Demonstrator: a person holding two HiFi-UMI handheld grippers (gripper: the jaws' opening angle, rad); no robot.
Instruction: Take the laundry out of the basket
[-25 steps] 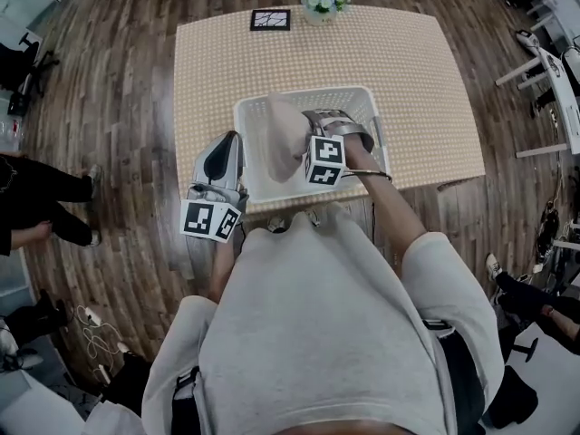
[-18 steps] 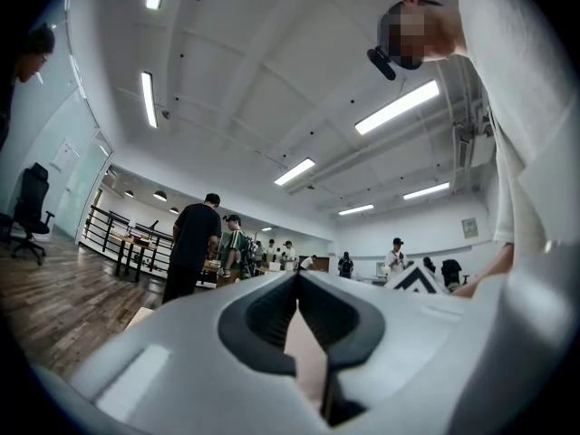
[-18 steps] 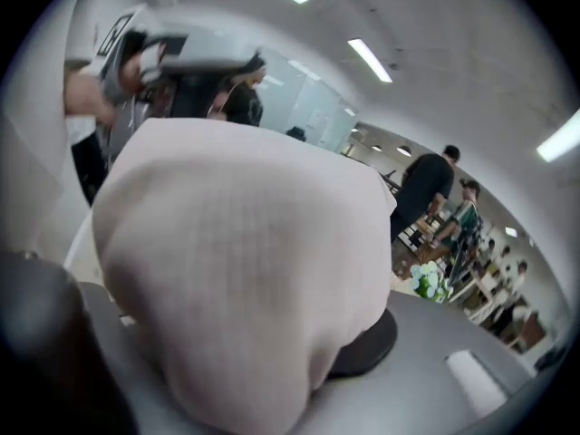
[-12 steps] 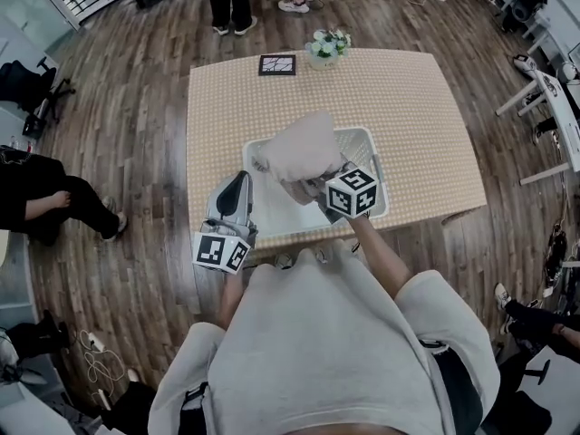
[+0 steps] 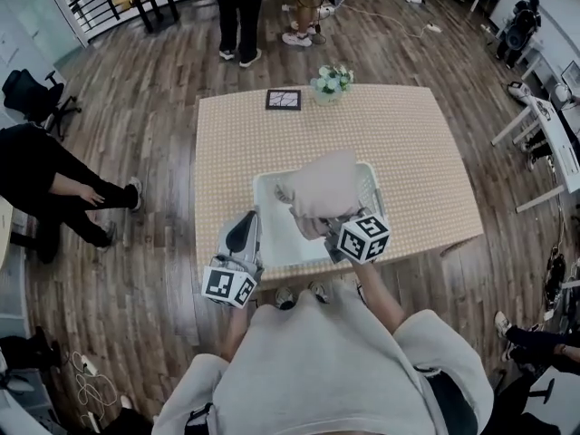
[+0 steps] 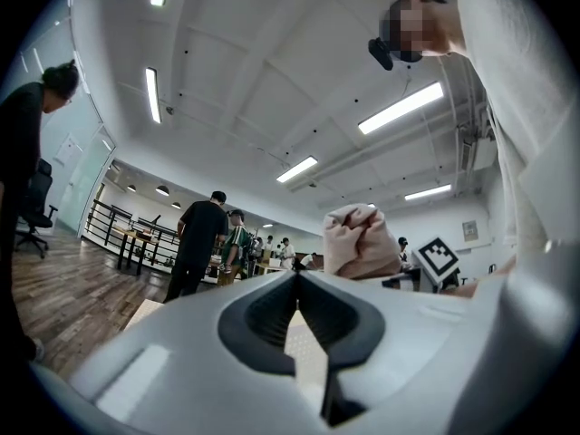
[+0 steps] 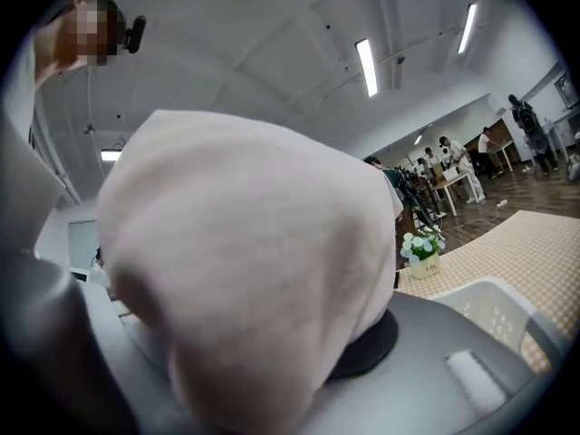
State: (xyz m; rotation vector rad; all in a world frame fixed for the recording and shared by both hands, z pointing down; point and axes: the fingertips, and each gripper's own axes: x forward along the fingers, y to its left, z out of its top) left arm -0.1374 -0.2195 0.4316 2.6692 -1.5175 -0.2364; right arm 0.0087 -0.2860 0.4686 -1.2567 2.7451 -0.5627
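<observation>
A white laundry basket stands near the front edge of the tan checked table. A bunched cream cloth hangs above the basket, with my right gripper shut on its lower end. In the right gripper view the cloth fills most of the picture and hides the jaw tips; the basket rim shows below right. My left gripper is at the basket's front left corner, tilted upward. Its jaws meet at the tips with nothing between them, and the cloth shows beyond them.
A small framed picture and a vase of flowers stand at the table's far edge. People stand beyond the table, another person is at the left, and an office chair is further left. Wooden floor surrounds the table.
The right gripper has lifted the cream cloth higher out of the basket and drawn it towards the front. The left gripper has stayed by the basket's front left corner.
</observation>
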